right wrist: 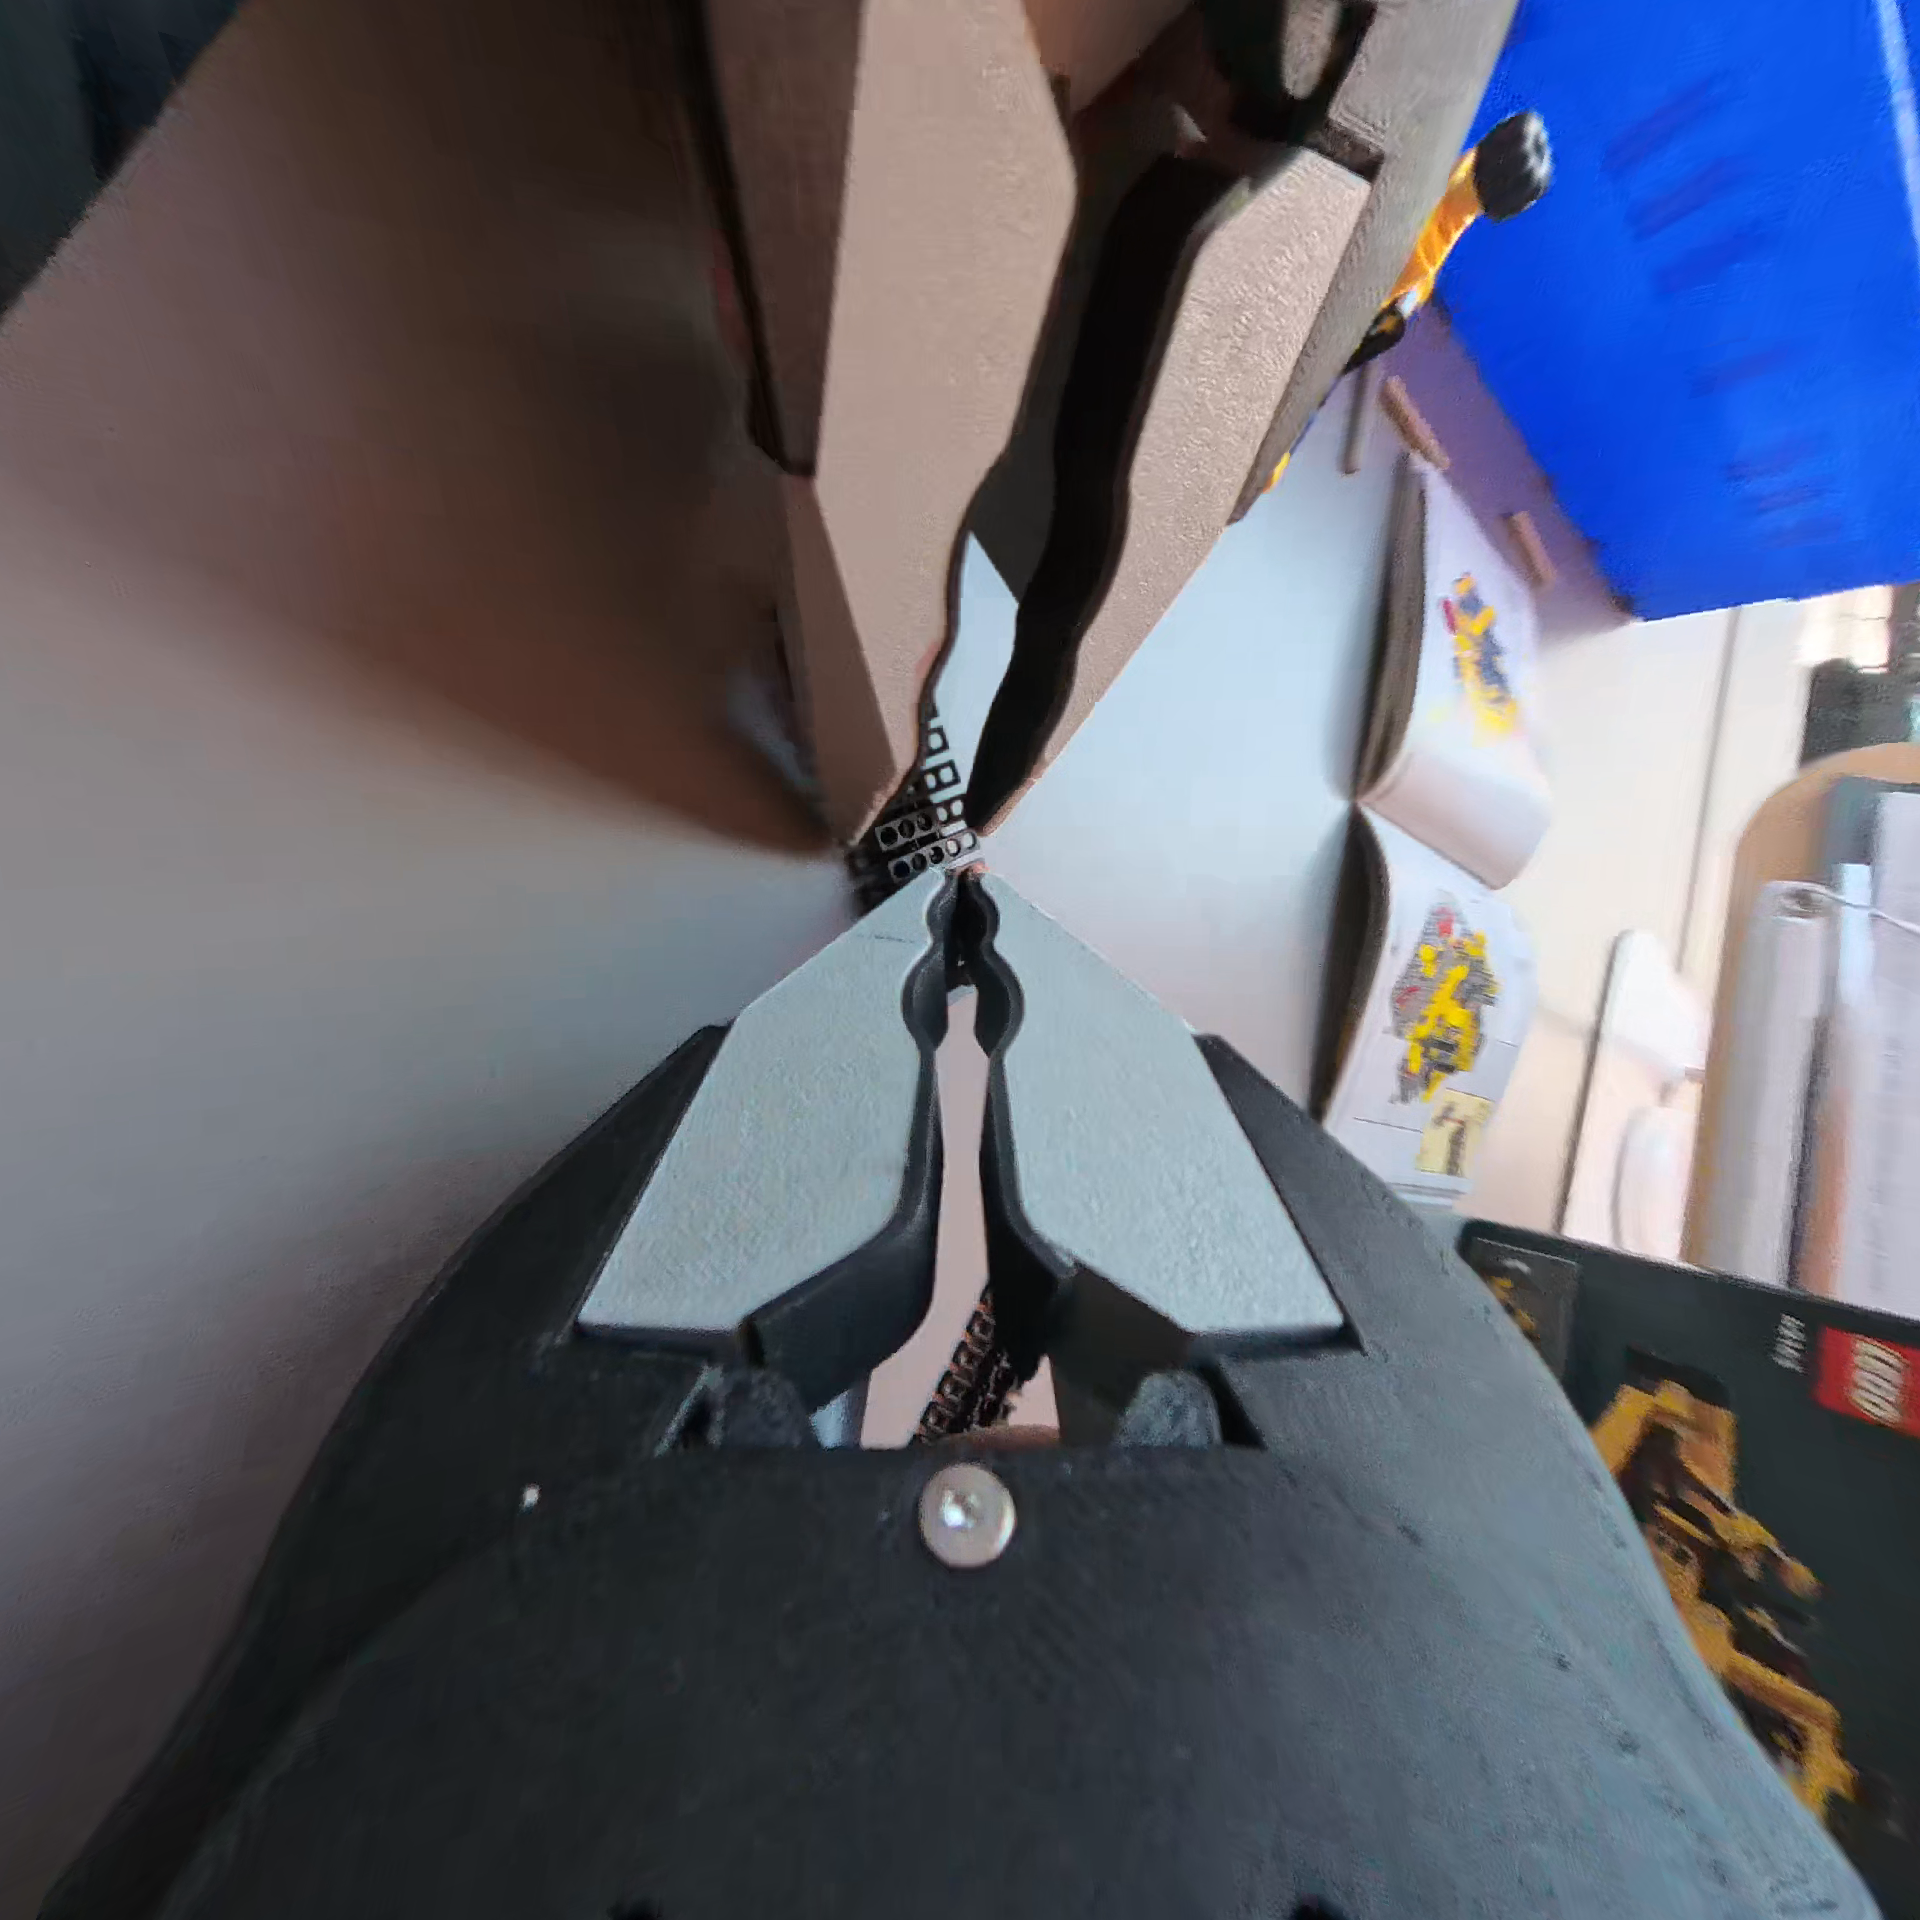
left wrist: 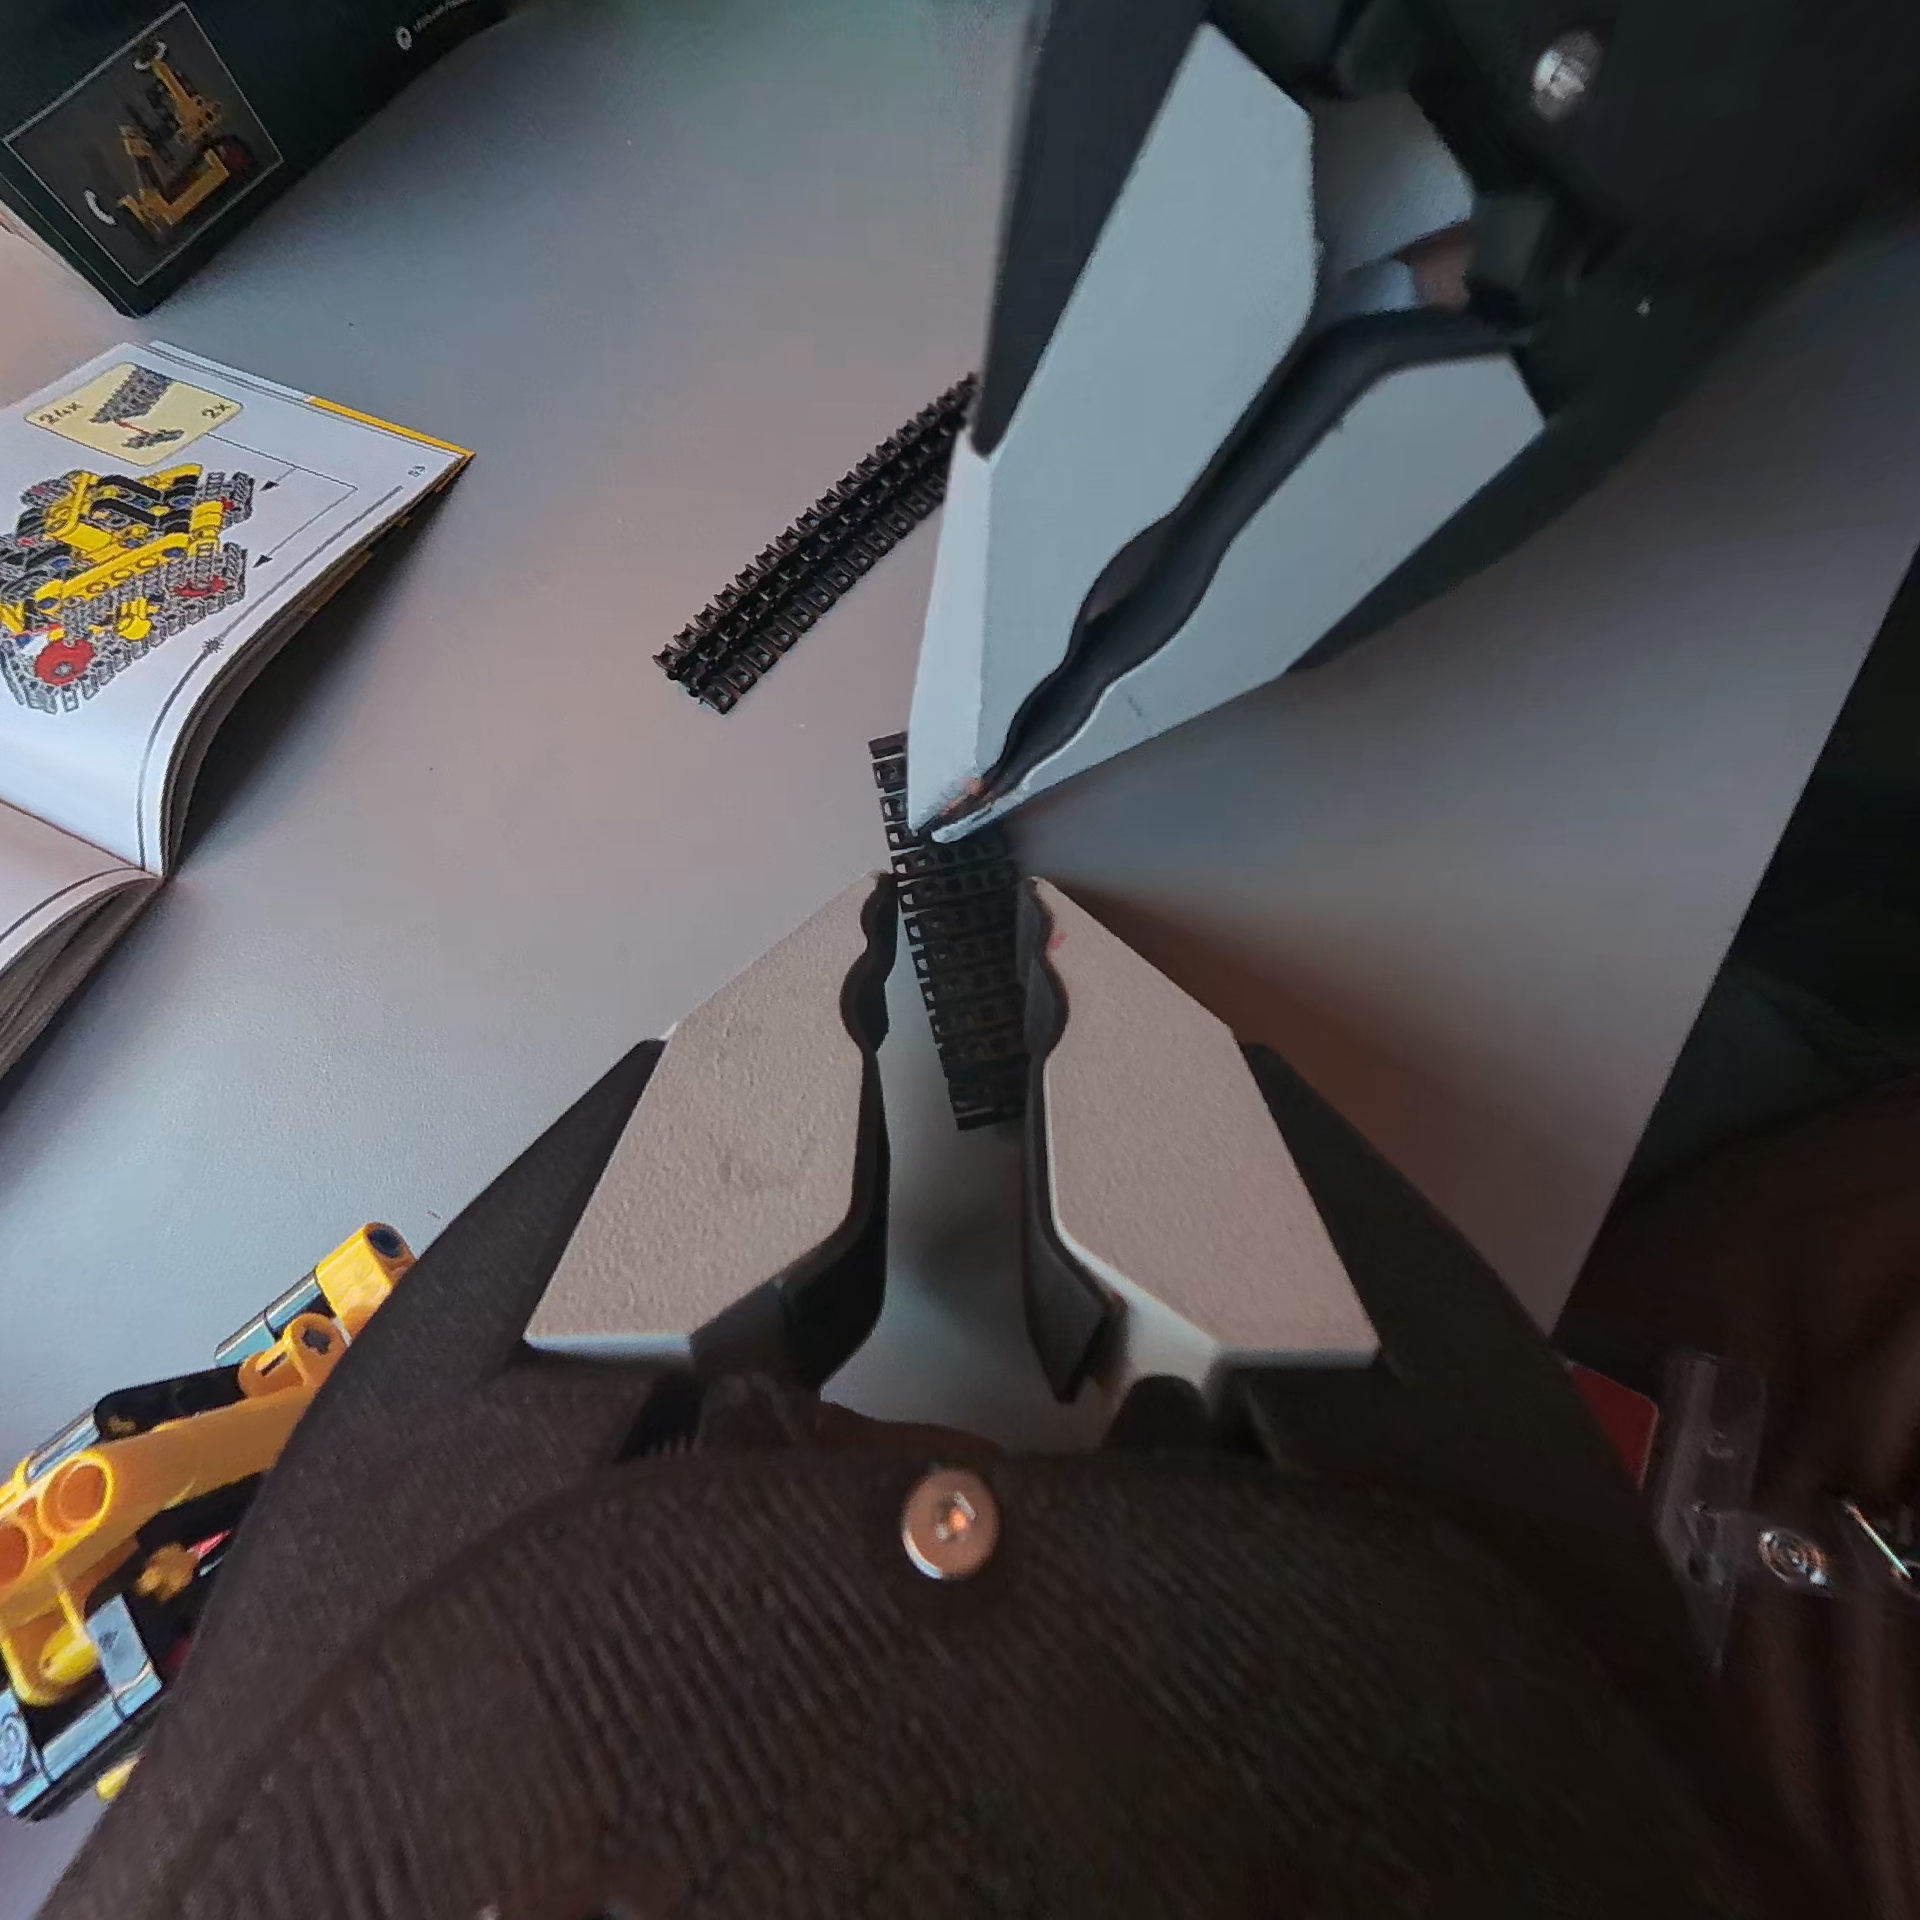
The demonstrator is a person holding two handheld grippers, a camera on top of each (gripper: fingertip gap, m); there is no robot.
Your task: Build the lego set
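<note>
A short black track strip [left wrist: 961, 997] stands on edge between the fingers of my left gripper [left wrist: 961, 899], which is shut on it just above the grey table. My right gripper [left wrist: 956, 821] comes in from the upper right and is shut on the strip's far end. In the right wrist view my right gripper [right wrist: 961, 883] pinches the end links of the strip [right wrist: 904, 836], and the left gripper [right wrist: 920, 810] faces it from above. A second, longer black track strip [left wrist: 821, 551] lies flat on the table beyond. A part-built yellow model [left wrist: 125, 1507] sits at the lower left.
An open instruction booklet [left wrist: 156, 582] lies at the left, and also shows in the right wrist view [right wrist: 1455, 987]. The dark set box [left wrist: 135, 135] stands at the far left corner. The table's edge [left wrist: 1714, 935] runs down the right side. A blue surface [right wrist: 1714, 312] shows at the upper right. My two grippers' fingertips are within a few centimetres of each other.
</note>
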